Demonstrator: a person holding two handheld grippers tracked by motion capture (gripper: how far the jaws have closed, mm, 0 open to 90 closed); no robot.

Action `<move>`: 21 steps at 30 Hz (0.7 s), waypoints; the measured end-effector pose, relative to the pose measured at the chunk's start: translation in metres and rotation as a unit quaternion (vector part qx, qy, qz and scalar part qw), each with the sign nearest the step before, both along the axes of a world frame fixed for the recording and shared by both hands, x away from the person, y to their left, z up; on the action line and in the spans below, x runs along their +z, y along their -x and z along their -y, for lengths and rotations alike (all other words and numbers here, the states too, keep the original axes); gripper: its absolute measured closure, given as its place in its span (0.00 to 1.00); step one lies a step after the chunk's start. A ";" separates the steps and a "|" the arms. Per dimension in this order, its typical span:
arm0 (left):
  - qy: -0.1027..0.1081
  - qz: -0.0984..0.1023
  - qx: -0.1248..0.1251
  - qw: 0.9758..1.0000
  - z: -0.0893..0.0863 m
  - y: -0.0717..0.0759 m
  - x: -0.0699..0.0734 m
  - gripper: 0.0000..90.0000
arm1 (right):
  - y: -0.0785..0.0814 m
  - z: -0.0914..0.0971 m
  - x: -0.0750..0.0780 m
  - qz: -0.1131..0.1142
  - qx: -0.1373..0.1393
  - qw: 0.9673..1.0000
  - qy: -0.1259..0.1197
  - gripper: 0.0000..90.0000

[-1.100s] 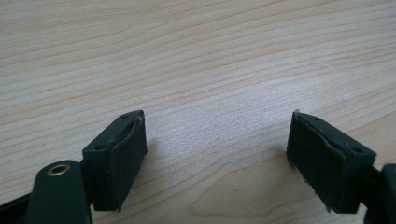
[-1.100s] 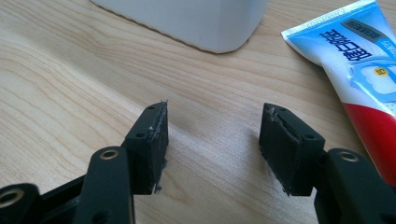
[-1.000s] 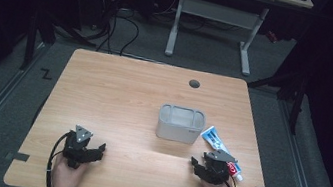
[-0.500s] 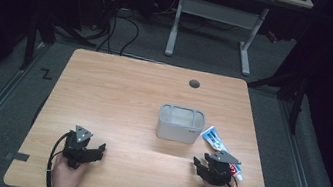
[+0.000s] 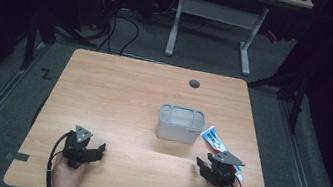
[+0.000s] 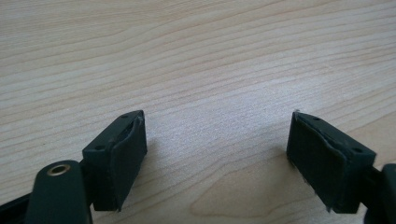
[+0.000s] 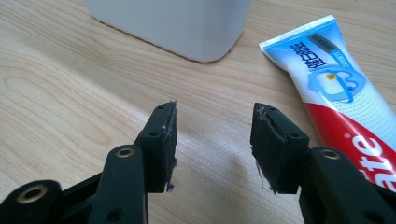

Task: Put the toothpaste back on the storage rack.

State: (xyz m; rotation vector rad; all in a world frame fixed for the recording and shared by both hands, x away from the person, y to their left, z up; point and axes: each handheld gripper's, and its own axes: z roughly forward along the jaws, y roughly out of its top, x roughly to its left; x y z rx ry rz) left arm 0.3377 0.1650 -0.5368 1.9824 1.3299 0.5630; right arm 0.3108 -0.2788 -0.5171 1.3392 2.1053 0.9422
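A white, blue and red toothpaste tube lies flat near the table's right edge, just right of a grey-white rectangular container. My right gripper rests low at the front right and points toward both. In the right gripper view its jaws are open and have just been closing, with only bare wood between them. The tube lies beside the right jaw and the container stands ahead. My left gripper sits at the front left, open over bare wood.
The wooden table has a round cable hole near its far edge. A white-legged desk and cables stand on the dark floor beyond. Wide bare wood lies between the two grippers.
The right gripper's jaws have narrowed slightly. Both hands have stayed where they were, and the tube and the container have not moved.
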 end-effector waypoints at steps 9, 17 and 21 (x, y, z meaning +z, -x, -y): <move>0.000 0.000 0.000 1.000 0.000 0.000 0.000 0.23 | 0.004 0.004 0.006 0.009 -0.001 1.000 -0.005 0.57; 0.000 0.000 0.000 1.000 0.000 0.000 0.000 0.23 | 0.006 0.008 0.009 0.012 -0.003 1.000 -0.005 0.57; 0.000 0.000 0.000 1.000 0.000 0.000 0.000 0.23 | 0.007 0.012 0.012 0.016 -0.008 1.000 -0.006 0.57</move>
